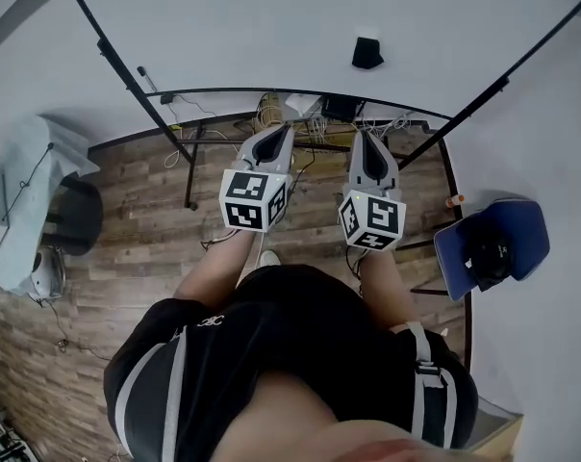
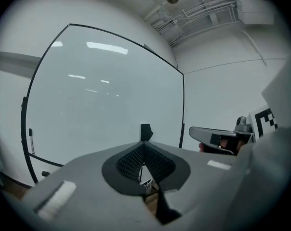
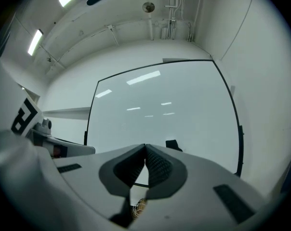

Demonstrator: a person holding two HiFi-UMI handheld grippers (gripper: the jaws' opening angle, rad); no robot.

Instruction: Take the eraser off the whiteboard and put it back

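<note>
left grey two-jaw gripper (image 1: pixel 287 130): clenched, empty. right grey two-jaw gripper (image 1: pixel 362 133): clenched, empty. small black eraser (image 1: pixel 366 53) on white whiteboard (image 1: pixel 262 27), 12 o'clock.

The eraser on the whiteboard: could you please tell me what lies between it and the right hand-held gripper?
Nothing: in the right gripper view, only bare whiteboard shows between the right hand-held gripper and the eraser.
</note>
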